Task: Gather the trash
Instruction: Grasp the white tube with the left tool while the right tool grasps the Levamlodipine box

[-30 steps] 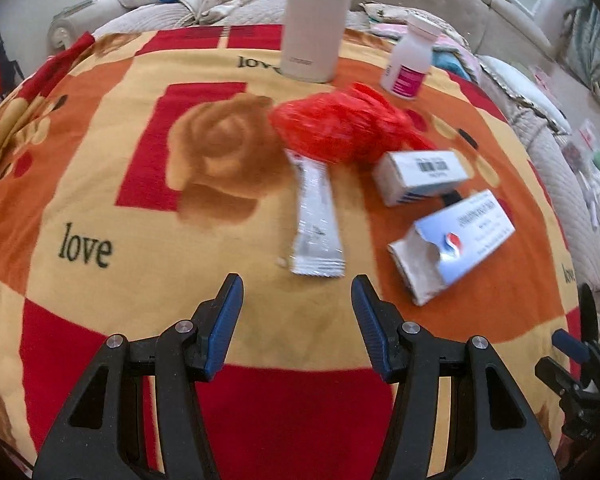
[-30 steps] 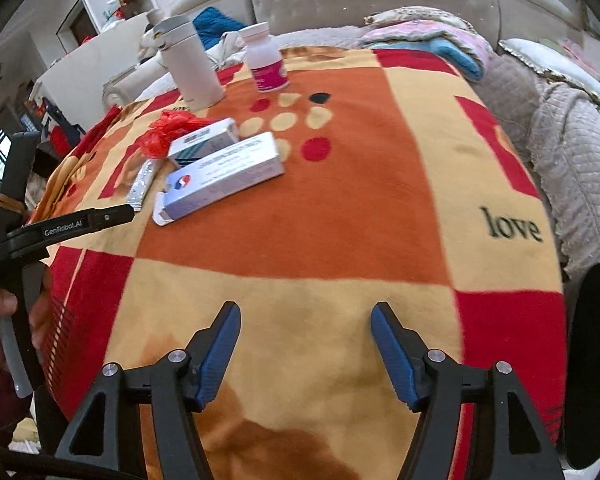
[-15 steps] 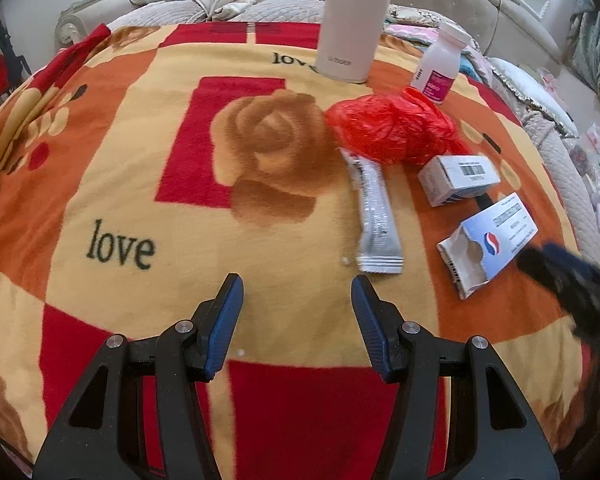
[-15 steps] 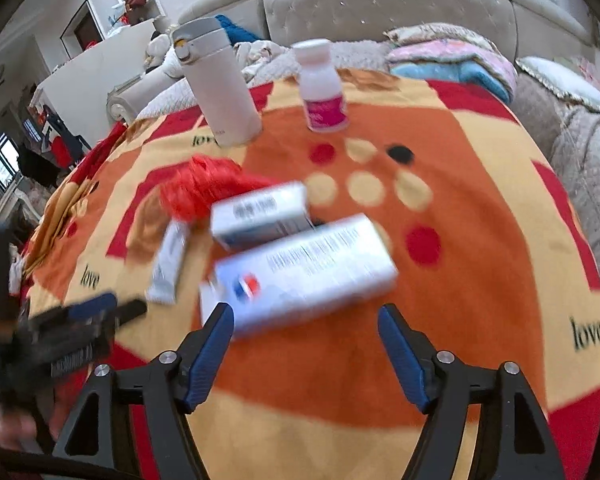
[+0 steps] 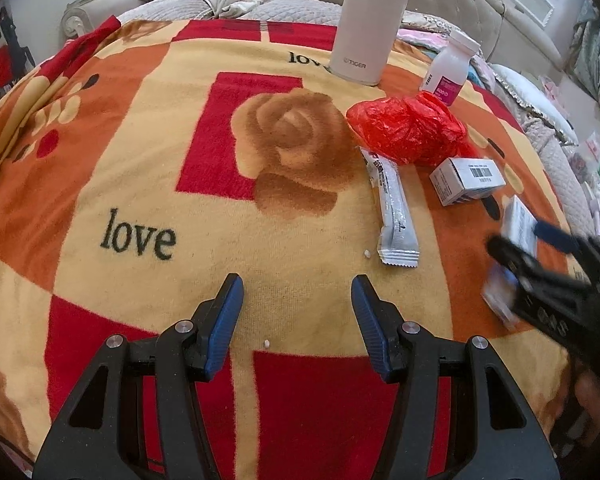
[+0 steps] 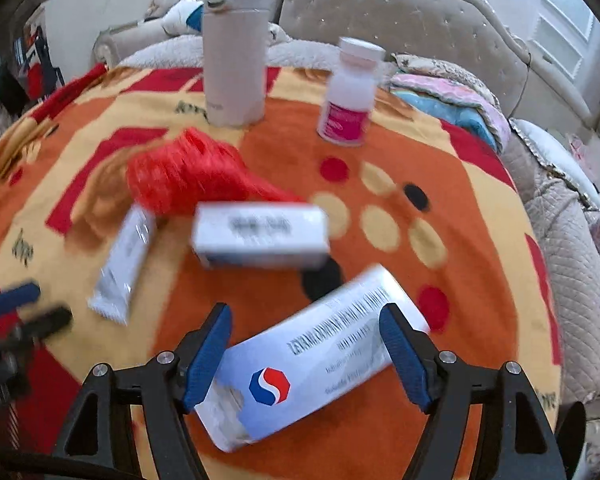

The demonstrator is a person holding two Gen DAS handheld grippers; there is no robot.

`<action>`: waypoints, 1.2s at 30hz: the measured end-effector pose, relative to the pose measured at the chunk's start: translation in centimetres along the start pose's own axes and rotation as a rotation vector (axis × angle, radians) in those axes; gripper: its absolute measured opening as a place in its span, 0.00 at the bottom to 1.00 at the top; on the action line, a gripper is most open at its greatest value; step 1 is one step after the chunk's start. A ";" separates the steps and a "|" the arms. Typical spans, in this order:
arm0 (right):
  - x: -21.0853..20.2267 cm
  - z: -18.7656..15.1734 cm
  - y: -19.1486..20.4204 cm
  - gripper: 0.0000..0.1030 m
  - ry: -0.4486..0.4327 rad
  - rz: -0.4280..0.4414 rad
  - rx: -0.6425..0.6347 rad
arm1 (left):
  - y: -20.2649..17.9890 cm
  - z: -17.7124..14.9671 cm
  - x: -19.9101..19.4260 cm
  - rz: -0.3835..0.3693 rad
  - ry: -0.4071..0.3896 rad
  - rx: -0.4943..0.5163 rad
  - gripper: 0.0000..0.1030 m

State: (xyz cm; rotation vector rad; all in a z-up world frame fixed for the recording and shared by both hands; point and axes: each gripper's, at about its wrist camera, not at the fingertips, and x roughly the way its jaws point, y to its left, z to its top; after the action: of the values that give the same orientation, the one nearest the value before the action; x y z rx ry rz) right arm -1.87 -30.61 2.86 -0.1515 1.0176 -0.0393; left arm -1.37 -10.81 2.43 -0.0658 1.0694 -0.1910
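Observation:
On a patterned blanket lie a crumpled red plastic bag [image 5: 410,128], a silver sachet [image 5: 396,216], a small white box [image 5: 466,180] and a long white-and-blue carton [image 6: 312,356] with an open torn end. My right gripper [image 6: 304,352] is open, its jaws either side of the long carton, just above it; it also shows in the left wrist view [image 5: 540,264]. My left gripper [image 5: 296,320] is open and empty over bare blanket, short of the sachet. The bag [image 6: 184,176], sachet [image 6: 120,264] and small box [image 6: 260,236] look blurred in the right wrist view.
A tall beige flask [image 5: 372,24] and a white pill bottle with a pink label [image 5: 450,68] stand upright at the blanket's far side. Two white crumbs lie near my left gripper. A quilted sofa and piled clothes lie behind and to the right.
My right gripper has moved forward and left over the blanket until its jaws flank the long carton. My left gripper has drawn back and left, away from the sachet.

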 end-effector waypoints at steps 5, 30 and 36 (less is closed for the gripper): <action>-0.5 -3.1 -4.4 0.72 0.032 0.124 0.109 | 0.1 0.3 0.0 -0.021 -0.006 -0.036 0.53; 0.2 -2.9 -4.7 0.76 -0.034 0.205 0.177 | -4.7 5.1 3.7 -0.050 -0.071 0.007 0.52; -0.1 -3.2 -4.4 0.51 -0.046 0.206 0.156 | -4.4 4.6 3.3 -0.042 -0.065 0.020 0.15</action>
State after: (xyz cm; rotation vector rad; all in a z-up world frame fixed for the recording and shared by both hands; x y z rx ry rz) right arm -4.50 -35.28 1.87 0.0944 0.9758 0.0718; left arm 3.64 -15.91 2.43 -0.0760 1.0013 -0.2365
